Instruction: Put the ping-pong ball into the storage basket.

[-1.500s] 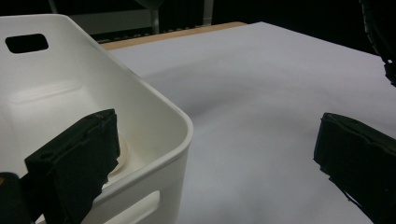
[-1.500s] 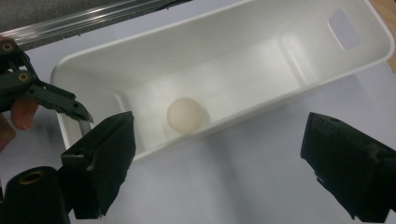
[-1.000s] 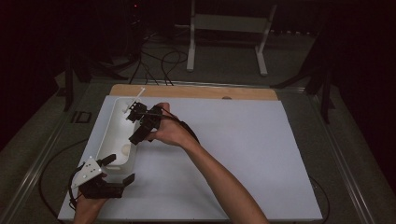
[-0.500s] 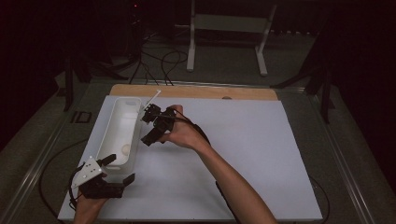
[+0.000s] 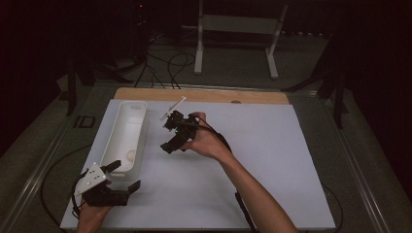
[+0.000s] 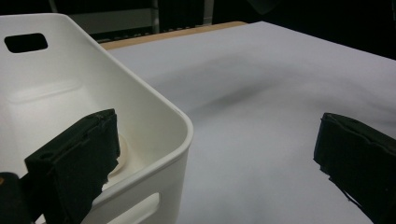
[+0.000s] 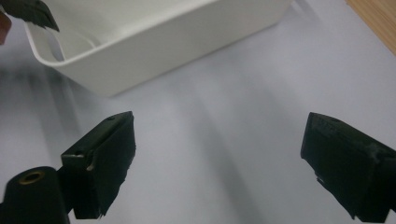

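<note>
White plastic bin [image 5: 125, 136] lay lengthwise on the left side of the desk [image 5: 272, 160], on the white sheet covering it, one handle slot at the far end. Left claw [image 5: 118, 175] sat at the bin's near end, jaws spread wide and straddling the near right corner: in the left gripper view one jaw was inside the bin [image 6: 93, 116] over its floor, the other outside over bare sheet. Neither jaw was seen pressing the wall; contact couldn't be confirmed. A pale round mark or disc showed on the bin floor near that jaw, too unclear to identify. Left hand [image 5: 92, 213] gripped the tool at the desk's near edge.

Right claw [image 5: 171, 138] was held in the air just right of the bin, near its middle, apart from it. Right hand [image 5: 204, 141] wrapped the tool body. Its jaws were wide open and empty in the right gripper view, with plain sheet between them and the bin's side wall [image 7: 154, 42] beyond the tips, not touching.
</note>
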The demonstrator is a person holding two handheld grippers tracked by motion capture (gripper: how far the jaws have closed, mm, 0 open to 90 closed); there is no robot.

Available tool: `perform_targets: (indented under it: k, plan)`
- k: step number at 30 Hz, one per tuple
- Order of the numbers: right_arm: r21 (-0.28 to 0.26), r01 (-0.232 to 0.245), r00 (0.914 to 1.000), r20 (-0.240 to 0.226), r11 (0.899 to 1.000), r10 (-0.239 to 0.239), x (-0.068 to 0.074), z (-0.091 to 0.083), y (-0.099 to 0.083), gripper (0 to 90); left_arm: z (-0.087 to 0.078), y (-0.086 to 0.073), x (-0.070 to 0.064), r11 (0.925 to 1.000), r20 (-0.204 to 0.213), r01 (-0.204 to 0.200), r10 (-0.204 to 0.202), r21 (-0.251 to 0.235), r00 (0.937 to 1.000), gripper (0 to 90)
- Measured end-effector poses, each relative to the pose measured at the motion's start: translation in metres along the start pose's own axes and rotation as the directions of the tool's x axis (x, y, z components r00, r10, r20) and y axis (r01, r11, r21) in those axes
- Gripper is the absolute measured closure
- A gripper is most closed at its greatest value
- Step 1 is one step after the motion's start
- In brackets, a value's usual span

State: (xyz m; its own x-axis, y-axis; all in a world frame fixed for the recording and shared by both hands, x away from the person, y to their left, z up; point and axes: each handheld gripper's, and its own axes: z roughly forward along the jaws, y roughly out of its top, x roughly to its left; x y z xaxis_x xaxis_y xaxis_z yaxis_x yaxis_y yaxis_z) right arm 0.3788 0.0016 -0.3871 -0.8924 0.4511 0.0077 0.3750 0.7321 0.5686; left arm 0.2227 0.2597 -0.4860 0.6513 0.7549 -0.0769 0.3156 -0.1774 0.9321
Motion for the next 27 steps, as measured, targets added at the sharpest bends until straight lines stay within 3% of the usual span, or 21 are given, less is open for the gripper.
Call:
perform_targets:
  k: [15, 17, 27]
  plan:
    - [-0.022, -0.05, 0.9979, 0.039, 0.999, 0.051, -0.018, -0.022, -0.037, 9.6, 0.0, 0.0, 0.0, 1.0, -0.001, -0.001, 0.001, 0.002, 1.0, 1.0]
    - [-0.019, -0.053, 0.9967, 0.061, 0.998, 0.054, -0.019, -0.025, -0.042, 9.6, 0.0, 0.0, 0.0, 1.0, -0.002, -0.001, 0.001, 0.002, 1.0, 1.0]
    - [-0.026, -0.104, 0.9899, 0.094, 0.994, 0.106, -0.033, -0.04, -0.081, 9.6, 0.0, 0.0, -0.001, 1.0, -0.008, -0.001, 0.001, 0.001, 1.0, 1.0]
